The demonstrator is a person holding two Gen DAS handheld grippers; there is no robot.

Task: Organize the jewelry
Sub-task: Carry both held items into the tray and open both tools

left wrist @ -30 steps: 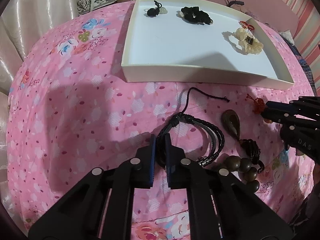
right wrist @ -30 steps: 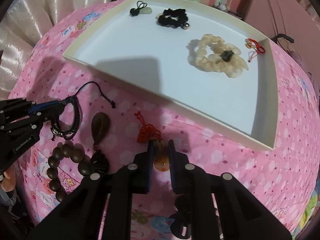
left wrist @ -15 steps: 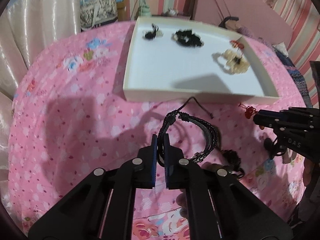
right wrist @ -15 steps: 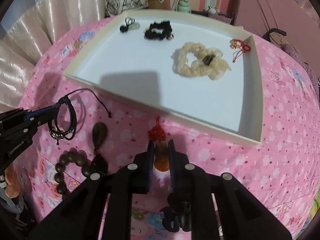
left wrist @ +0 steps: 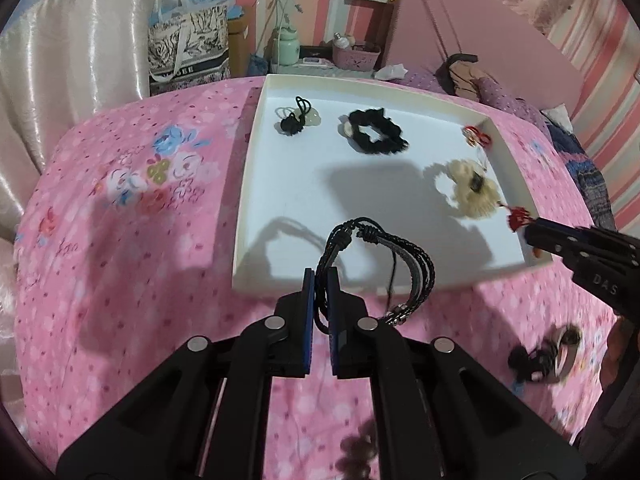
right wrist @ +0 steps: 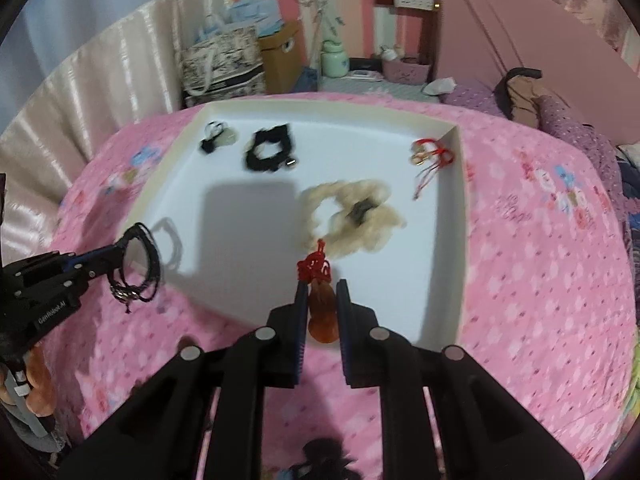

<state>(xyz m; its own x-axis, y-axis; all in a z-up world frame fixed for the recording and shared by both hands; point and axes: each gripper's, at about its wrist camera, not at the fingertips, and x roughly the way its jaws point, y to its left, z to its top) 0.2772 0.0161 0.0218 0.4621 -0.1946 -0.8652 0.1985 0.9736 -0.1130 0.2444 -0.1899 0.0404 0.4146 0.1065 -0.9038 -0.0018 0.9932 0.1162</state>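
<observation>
My left gripper is shut on a black braided leather bracelet and holds it in the air over the near edge of the white tray. It also shows in the right wrist view. My right gripper is shut on an orange pendant with a red knot, raised over the tray's near right part. In the left wrist view the right gripper enters from the right with the red knot showing.
In the tray lie a green-stone charm on black cord, a black scrunchie, a cream scrunchie and a red-string charm. A dark pendant with black tassel lies on the pink floral bedspread. Bags and clutter stand behind.
Both grippers have lifted their pieces off the bedspread and moved forward over the tray's near edge. The bracelet and pendant now hang in the air.
</observation>
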